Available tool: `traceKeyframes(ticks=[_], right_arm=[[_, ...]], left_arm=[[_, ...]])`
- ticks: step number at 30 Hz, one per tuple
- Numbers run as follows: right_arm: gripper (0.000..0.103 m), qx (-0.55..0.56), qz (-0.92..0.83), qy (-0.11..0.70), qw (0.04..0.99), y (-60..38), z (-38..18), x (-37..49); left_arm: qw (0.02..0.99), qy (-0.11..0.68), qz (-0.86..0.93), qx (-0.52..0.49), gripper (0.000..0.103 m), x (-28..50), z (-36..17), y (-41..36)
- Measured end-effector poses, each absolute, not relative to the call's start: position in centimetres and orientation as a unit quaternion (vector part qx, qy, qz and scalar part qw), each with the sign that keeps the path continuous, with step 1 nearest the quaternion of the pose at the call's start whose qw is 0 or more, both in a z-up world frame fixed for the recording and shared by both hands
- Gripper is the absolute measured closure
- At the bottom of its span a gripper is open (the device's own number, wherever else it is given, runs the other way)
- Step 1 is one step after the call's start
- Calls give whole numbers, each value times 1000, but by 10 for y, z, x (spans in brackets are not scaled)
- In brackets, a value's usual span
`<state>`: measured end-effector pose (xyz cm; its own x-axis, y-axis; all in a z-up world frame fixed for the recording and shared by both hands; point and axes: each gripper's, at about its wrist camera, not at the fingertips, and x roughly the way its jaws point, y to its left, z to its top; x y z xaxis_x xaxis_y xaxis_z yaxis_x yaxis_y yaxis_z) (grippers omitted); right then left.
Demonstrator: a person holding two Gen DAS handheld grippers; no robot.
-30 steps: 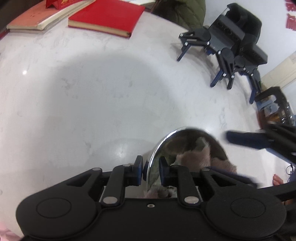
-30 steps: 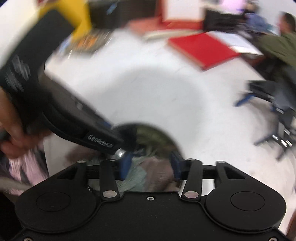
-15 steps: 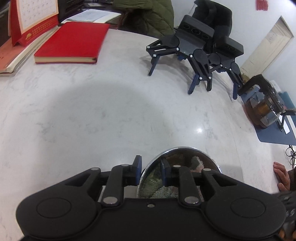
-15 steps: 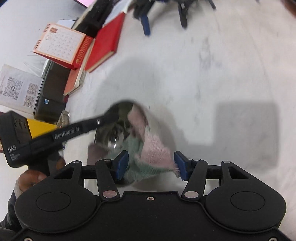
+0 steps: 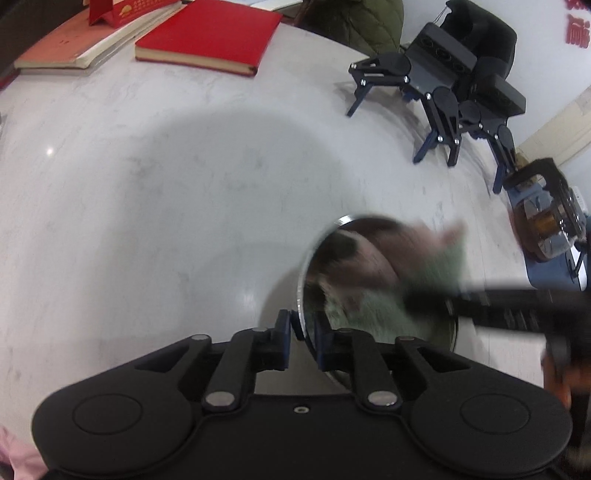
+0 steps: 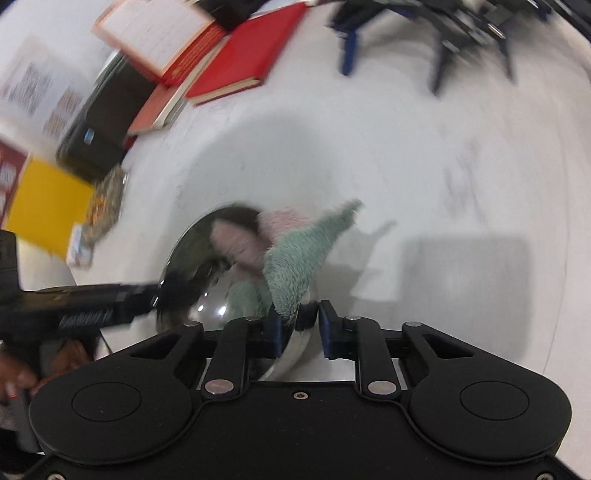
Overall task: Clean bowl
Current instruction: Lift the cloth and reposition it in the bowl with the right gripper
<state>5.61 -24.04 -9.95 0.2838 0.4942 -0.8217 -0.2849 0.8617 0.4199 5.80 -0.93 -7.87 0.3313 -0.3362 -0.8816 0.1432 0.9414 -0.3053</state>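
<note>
bowl: shiny steel bowl [image 5: 314,266] sits tipped up on the white marble table [image 5: 147,184], mouth turned toward the right-hand side, so the inside is easy to get at

left gripper: the left gripper [image 5: 303,336] is nearly shut with the bowl's rim pinched between its pads, one pad outside the wall and one inside; my guess is it's only there to keep the bowl from sliding or spinning while it gets scrubbed

right gripper: the right gripper [image 6: 300,325] is closing its jaws right now on a bunched bit of the cloth [image 6: 303,251], and the pads look like they already have the green end squeezed, just at the near edge of the bowl

cloth: fluffy green and pink rag, half stuffed in the bowl, one green corner sticking up over the rim; it's blurry in the left wrist view, so probably mid-wipe

why the split: one hand anchors, the other wipes; pretty standard dish logic

clutter: red book [image 5: 207,33] and spare grippers [image 5: 443,88] are parked well apart from the bowl at the far edge, so nothing is in the way

progress: can't tell how clean the inside is, too many reflections
</note>
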Motion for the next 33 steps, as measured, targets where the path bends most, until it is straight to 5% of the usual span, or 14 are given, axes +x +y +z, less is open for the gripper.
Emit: traceKeyframes(ticks=[10, 14, 19, 23, 33], right_arm=[[85, -138, 350, 507, 775, -181, -94, 117], [85, -200, 380, 487, 760, -179, -85, 109], [82, -221, 395, 452, 769, -172, -73, 103], [58, -215, 369, 424, 799, -176, -55, 82], [54, -300, 397, 394, 773, -159, -43, 5]], left_arm=[[816, 554, -143, -81, 69, 65, -75, 5], [804, 571, -154, -64, 86, 70, -84, 1], [799, 579, -143, -83, 88, 65, -88, 3], [802, 575, -123, -103, 90, 62, -89, 6], [808, 566, -111, -118, 93, 61, -88, 8]])
